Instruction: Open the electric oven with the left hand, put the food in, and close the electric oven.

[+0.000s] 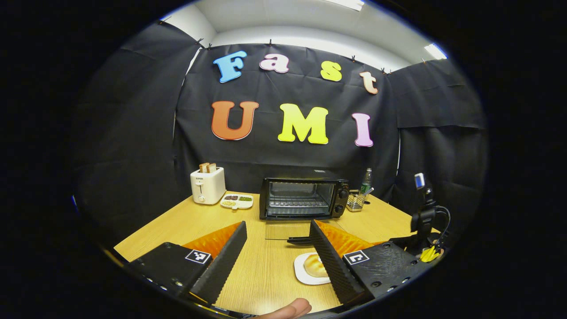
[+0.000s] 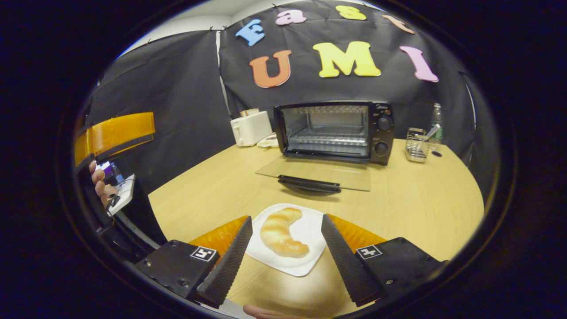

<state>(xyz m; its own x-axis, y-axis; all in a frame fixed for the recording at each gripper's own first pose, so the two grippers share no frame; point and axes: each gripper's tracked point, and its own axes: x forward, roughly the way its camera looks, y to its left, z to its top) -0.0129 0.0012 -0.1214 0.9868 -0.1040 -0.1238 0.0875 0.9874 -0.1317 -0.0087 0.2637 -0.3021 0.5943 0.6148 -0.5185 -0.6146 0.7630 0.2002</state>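
My left gripper [image 1: 277,257] hangs wide open and empty, the croissant [image 2: 281,232] on its white plate [image 2: 310,259] just off its right finger. My right gripper [image 2: 285,252], spread wide and holding nothing, frames that croissant; beyond it the electric oven [image 2: 334,130] stands with its glass door [image 2: 316,170] dropped flat.

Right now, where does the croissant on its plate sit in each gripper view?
Left gripper view: croissant low, right of centre, partly behind that gripper's own right finger.
Right gripper view: croissant low centre, between that gripper's spread fingers.
Shared landmark: the oven, door down, behind the plate.
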